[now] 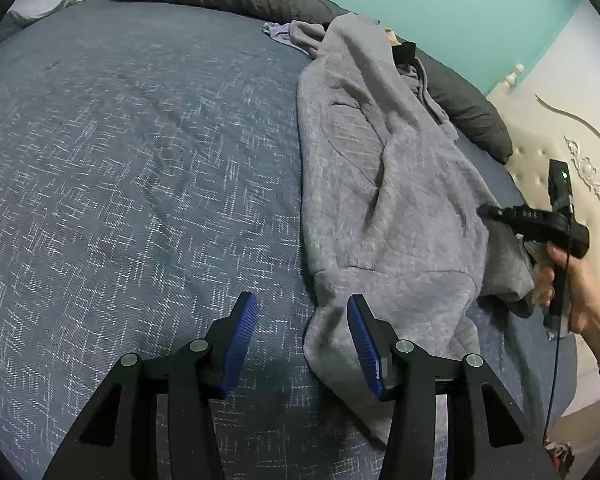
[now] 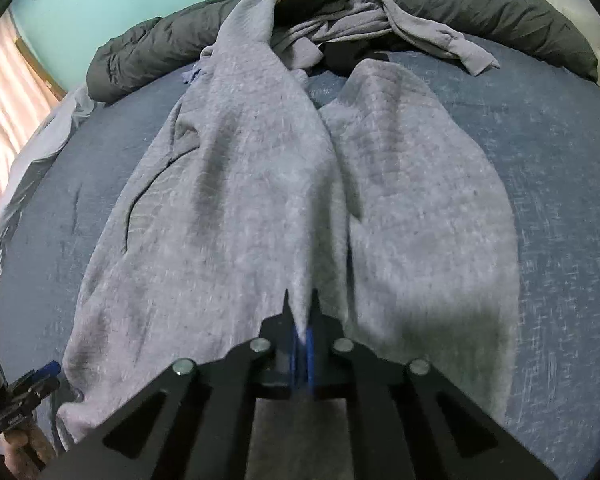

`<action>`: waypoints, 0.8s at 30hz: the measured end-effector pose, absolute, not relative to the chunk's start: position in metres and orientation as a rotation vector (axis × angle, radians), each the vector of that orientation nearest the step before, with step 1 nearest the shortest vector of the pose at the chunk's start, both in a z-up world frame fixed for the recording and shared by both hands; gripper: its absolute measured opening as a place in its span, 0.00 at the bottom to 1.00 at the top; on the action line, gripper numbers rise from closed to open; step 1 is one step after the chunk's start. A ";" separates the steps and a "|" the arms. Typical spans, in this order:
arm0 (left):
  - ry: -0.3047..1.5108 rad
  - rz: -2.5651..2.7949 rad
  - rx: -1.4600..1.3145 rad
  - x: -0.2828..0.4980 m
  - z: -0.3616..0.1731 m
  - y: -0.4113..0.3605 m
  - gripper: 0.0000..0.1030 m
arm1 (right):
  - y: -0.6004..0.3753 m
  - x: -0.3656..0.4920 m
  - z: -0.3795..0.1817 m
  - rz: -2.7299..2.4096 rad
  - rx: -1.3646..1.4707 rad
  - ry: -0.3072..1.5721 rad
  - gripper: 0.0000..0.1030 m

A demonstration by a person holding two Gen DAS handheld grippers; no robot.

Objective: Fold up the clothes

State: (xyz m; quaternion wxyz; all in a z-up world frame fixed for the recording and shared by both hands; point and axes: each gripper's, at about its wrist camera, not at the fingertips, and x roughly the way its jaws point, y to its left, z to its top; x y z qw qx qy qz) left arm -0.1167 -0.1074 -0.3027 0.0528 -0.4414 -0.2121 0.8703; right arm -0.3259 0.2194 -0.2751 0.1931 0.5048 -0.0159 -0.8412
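A grey fleece garment (image 1: 384, 184) lies lengthwise on the blue bedspread (image 1: 140, 184), split into two long halves in the right wrist view (image 2: 236, 208). My right gripper (image 2: 300, 312) is shut on a raised fold of the grey garment at its near end. From the left wrist view the right gripper (image 1: 488, 213) shows at the garment's right edge, held by a hand (image 1: 580, 292). My left gripper (image 1: 302, 340) hangs open over the bedspread at the garment's lower left edge, its right pad (image 1: 366, 344) over the fleece. The left gripper also appears small at the lower left (image 2: 28, 392).
A dark grey duvet (image 2: 480, 4) is bunched along the far side of the bed. A pile of other clothes (image 2: 340, 20), grey-blue and black, lies against it. A cream headboard (image 1: 540, 152) stands to the right, a pink curtain (image 2: 8, 92) to the left.
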 end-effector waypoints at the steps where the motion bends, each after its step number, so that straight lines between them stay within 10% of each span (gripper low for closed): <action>1: -0.635 2.651 -1.340 -0.115 -0.301 -0.106 0.50 | 0.220 -0.321 -0.273 -2.358 1.413 -0.024 0.02; 24: -0.457 2.731 -1.221 -0.062 -0.211 -0.072 0.50 | 0.261 -0.111 -0.226 -2.115 1.380 0.230 0.02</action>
